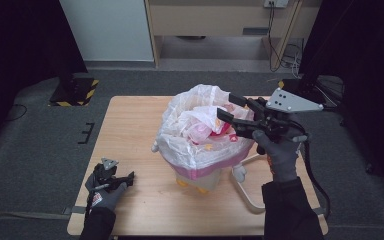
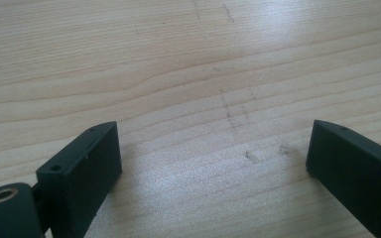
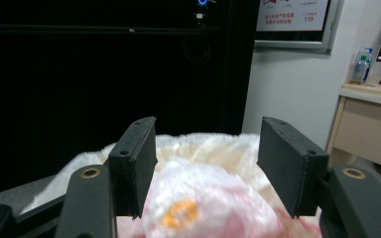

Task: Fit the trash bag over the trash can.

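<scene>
Two grippers in the high view. We see the right gripper (image 1: 226, 106) up over the bin (image 1: 200, 172), jaws apart, nothing between them, tips above the bag's open mouth. The bin is a small pink one on white feet, lined with a white plastic bag (image 1: 180, 137) that folds over its rim; crumpled pink-and-white trash (image 1: 200, 129) sits inside. It stands near the middle of the wooden table (image 1: 130, 145), slightly right. A pale curved tube (image 1: 242, 192) lies on the table just right of the bin. The left gripper (image 1: 127, 177) rests low at the table's near-left corner, well apart from the bin, held in a gloved hand (image 1: 105, 192).

Left gripper view: we see the left gripper (image 2: 213, 153) with jaws wide apart, bare wood grain of the table (image 2: 188, 59) between them, nothing held.

Right gripper view: the right gripper (image 3: 206, 166) has jaws apart, not pressing on anything. Below and beyond them we see the bag (image 3: 218, 148) and a blurred crumpled wrapper (image 3: 198, 208), white and pink with an orange spot. Whether the pads touch the plastic we cannot tell.
</scene>
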